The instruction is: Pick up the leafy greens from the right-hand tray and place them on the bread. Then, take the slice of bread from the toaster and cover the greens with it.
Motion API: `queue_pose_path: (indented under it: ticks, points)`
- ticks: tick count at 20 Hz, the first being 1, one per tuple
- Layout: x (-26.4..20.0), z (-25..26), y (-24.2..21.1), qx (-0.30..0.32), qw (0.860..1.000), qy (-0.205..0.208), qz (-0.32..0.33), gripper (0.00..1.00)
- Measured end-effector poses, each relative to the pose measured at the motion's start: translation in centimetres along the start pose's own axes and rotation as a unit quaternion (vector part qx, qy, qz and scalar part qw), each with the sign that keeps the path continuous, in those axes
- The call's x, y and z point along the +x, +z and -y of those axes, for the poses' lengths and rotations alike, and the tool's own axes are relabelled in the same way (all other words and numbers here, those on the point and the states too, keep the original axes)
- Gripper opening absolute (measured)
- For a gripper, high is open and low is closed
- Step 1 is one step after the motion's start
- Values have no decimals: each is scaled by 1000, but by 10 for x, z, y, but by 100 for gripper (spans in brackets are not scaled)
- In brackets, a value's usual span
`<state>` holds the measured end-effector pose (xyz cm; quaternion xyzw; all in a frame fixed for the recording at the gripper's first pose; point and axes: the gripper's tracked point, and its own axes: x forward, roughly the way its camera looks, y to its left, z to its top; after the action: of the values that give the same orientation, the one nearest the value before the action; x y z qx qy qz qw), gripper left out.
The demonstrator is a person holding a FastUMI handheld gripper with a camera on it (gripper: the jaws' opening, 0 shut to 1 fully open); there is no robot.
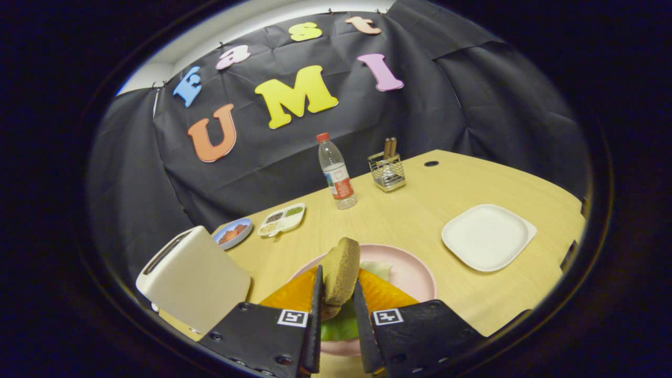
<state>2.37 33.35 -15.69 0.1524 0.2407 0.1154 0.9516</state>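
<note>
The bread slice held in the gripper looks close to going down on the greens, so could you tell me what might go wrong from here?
1. The bread slice stands on edge between the fingers of the gripper, so on release it may topple sideways rather than lie flat on the leafy greens.
2. It could land off-centre and leave greens near the pink plate rim uncovered.
3. The toaster stands close by, so a wide swing might knock it.

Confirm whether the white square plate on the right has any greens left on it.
No. The white square plate lies bare on the table, while the greens sit on the pink plate under the bread slice held by the claw.
</note>
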Motion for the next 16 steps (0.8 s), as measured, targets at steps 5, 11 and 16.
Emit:
queue_pose_path:
  ticks: [5, 11, 16]
  points:
    - [7, 24, -2, 5, 1000, -16, -9, 54]
    - [-5, 45, 21, -6, 999, -26, 25, 72]
    - [-56, 57, 83, -113, 982, -20, 152, 96]
